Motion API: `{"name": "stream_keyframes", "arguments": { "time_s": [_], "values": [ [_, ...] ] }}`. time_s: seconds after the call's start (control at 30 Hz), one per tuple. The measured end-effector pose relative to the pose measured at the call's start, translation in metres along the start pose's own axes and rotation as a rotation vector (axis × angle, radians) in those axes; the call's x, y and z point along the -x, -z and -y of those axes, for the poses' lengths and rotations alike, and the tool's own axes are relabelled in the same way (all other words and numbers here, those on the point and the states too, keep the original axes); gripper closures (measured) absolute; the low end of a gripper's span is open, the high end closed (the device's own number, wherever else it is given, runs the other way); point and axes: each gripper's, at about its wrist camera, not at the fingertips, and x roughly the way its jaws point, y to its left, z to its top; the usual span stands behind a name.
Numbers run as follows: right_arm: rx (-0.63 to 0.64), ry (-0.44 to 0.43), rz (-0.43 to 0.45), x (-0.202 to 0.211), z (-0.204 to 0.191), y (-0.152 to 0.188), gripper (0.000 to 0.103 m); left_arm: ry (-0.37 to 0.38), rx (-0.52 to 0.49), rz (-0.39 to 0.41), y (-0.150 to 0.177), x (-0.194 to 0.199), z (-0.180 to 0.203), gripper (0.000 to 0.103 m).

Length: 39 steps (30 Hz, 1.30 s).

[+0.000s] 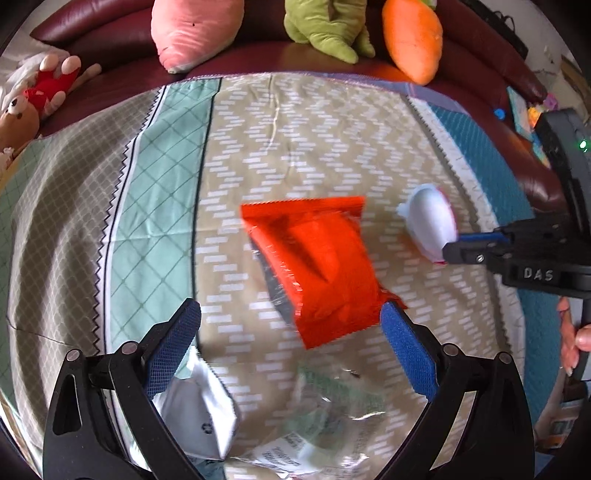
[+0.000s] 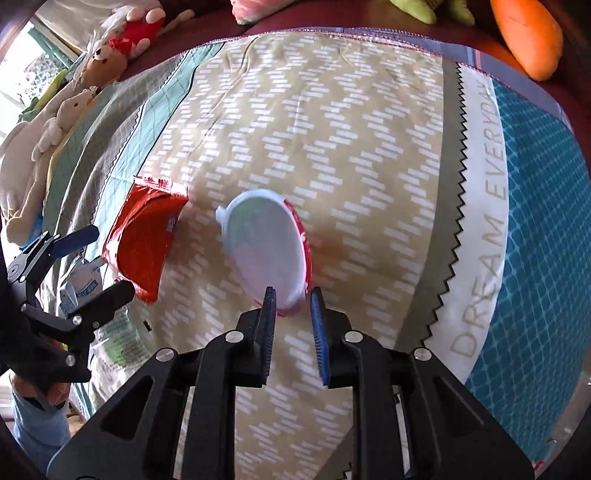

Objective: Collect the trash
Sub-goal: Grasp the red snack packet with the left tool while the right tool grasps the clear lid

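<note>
Right gripper (image 2: pixel 291 295) pinches the light, stiff rim of the lidded cup (image 2: pixel 264 242) at centre frame, while the spread left gripper (image 1: pixel 291 325) faces the crinkly, slippery red wrapper (image 1: pixel 314 266).

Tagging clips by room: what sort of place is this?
Likely a home living room: a patterned cloth spread before a maroon leather sofa lined with plush toys; snack wrappers lie on the cloth.

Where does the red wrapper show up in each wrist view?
Left wrist: red wrapper sits at centre, just ahead of the open left gripper.
Right wrist: red wrapper lies left of centre, left of the lidded cup.
Shared landmark: the lidded cup, right of the wrapper in both.
</note>
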Motion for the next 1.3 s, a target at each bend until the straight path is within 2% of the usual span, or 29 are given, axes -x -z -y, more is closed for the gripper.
{"name": "stream_keyframes", "arguments": {
  "time_s": [0.03, 0.1, 0.2, 0.3, 0.5, 0.57, 0.8, 1.03, 1.1, 1.13, 1.17, 1.3],
  "values": [
    [0.006, -0.002, 0.005, 0.003, -0.001, -0.001, 0.077, 0.013, 0.004, 0.001, 0.0, 0.001, 0.0, 0.005],
    [0.006, -0.001, 0.024, 0.01, 0.001, -0.004, 0.053, 0.038, 0.021, -0.001, -0.001, 0.003, -0.001, 0.005],
    [0.015, 0.011, 0.07, 0.018, -0.001, -0.012, 0.04, 0.06, 0.063, 0.002, -0.004, 0.003, -0.003, 0.005],
    [0.038, 0.029, 0.062, 0.01, -0.011, -0.017, 0.04, 0.045, 0.11, 0.014, -0.011, -0.001, -0.008, 0.005],
    [0.08, 0.059, 0.038, -0.016, -0.033, -0.025, 0.041, 0.008, 0.119, 0.002, -0.008, -0.005, -0.017, 0.005],
    [0.088, 0.082, 0.039, -0.021, -0.037, -0.027, 0.055, -0.003, 0.122, 0.003, -0.007, -0.003, -0.022, 0.005],
    [0.037, 0.06, 0.053, -0.007, -0.017, -0.023, 0.056, -0.01, 0.12, 0.002, -0.009, -0.001, -0.024, 0.005],
    [-0.041, 0.052, 0.069, 0.021, 0.023, -0.006, 0.056, 0.007, 0.03, -0.037, -0.026, -0.023, -0.001, 0.006],
    [-0.064, 0.047, 0.069, 0.026, 0.033, 0.002, 0.056, -0.01, 0.001, -0.034, -0.027, -0.029, 0.006, 0.018],
    [-0.072, 0.047, 0.07, 0.027, 0.035, 0.003, 0.056, -0.016, -0.006, -0.045, -0.027, -0.032, 0.008, 0.042],
    [-0.082, 0.044, 0.072, 0.03, 0.04, 0.009, 0.056, -0.011, -0.001, -0.059, -0.027, -0.034, 0.008, 0.057],
    [-0.113, 0.024, 0.081, 0.038, 0.049, 0.027, 0.056, -0.054, 0.018, -0.04, -0.022, -0.031, 0.01, 0.06]
  ]
}}
